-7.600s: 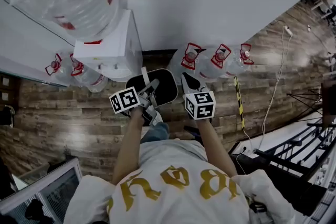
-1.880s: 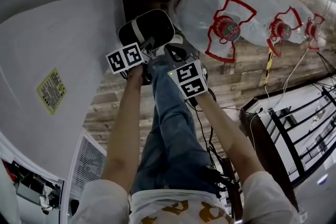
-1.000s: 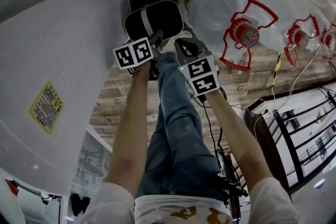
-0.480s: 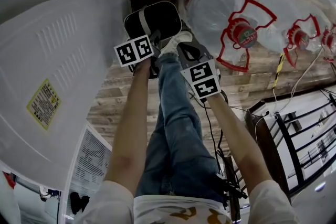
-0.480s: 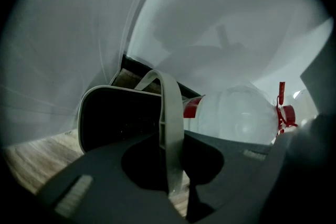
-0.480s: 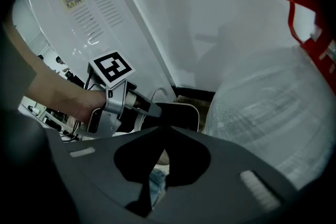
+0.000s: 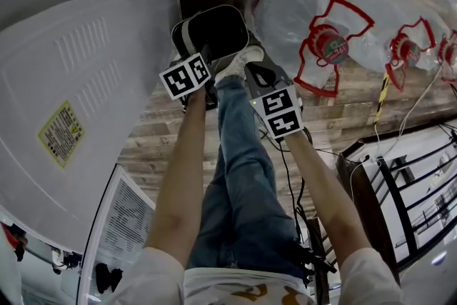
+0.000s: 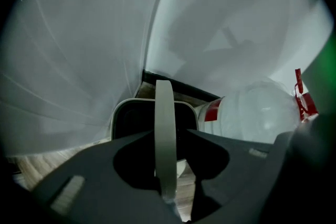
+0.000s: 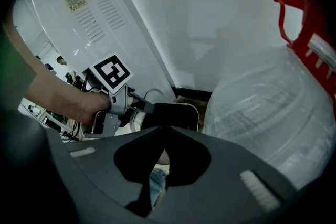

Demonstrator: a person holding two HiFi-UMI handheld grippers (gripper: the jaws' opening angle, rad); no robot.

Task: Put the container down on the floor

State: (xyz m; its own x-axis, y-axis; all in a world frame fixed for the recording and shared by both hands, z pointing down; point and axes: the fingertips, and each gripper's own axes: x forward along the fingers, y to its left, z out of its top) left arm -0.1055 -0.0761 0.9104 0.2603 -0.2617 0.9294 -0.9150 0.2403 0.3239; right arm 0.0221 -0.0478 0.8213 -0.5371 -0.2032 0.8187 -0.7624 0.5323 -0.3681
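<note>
The container [image 7: 211,29] is a black bin with a pale rim and a white strap handle [image 8: 163,128]. It is low in the corner between the white dispenser and the water bottles; whether it touches the wooden floor I cannot tell. My left gripper [image 8: 169,134] is shut on the handle, and its jaws press the strap from both sides. It also shows in the head view [image 7: 203,59] and in the right gripper view [image 9: 143,106]. My right gripper [image 9: 164,127] is shut with nothing in it, just right of the container [image 9: 174,116], over a jeans leg.
A white water dispenser [image 7: 78,82] stands close on the left. Large clear water bottles with red handles [image 7: 303,18] lie close on the right. The person's shoe [image 7: 240,62] is next to the container. Cables [image 7: 285,175] and a black metal rack [image 7: 400,182] are at the right.
The person has bent down and the container has come from waist height down towards the floor. In the last second both grippers drifted slightly back; the left stays shut on the handle.
</note>
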